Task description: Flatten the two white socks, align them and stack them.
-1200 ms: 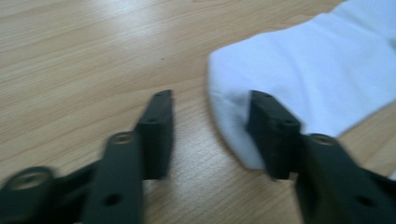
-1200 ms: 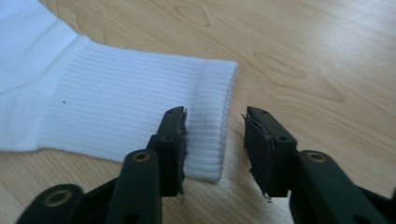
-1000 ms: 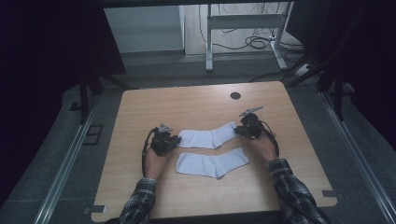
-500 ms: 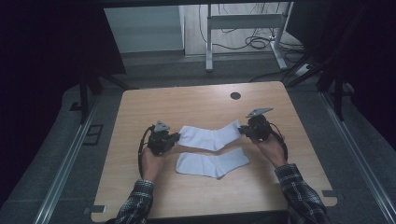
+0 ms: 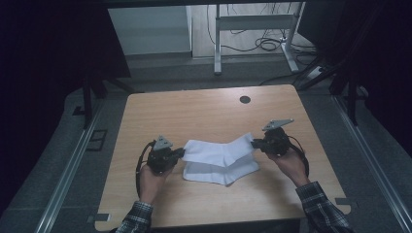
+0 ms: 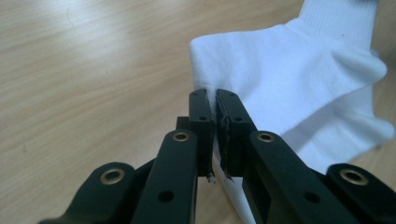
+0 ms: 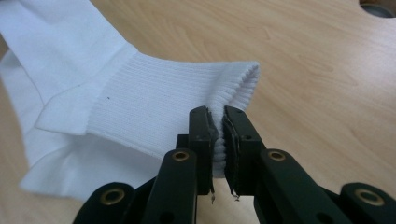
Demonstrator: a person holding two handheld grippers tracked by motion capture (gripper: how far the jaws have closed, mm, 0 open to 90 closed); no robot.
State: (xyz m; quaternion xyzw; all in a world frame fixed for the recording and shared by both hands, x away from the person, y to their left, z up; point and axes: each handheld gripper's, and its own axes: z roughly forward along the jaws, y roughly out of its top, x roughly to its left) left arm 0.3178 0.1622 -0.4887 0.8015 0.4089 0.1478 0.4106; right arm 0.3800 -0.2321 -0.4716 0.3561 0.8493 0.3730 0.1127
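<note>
Table (image 5: 204,116): grippers pinch sock (image 5: 218,151).

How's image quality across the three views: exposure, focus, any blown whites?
High view: dim, surroundings near black, only the table lit; socks stay readable. Left gripper view: bright and even, left claw sharp, held sock close to blown, table grain beyond softens. Right gripper view: right claw and the sock's ribbed cuff crisp, far corners blurred, soft shadow under the fabric.
</note>
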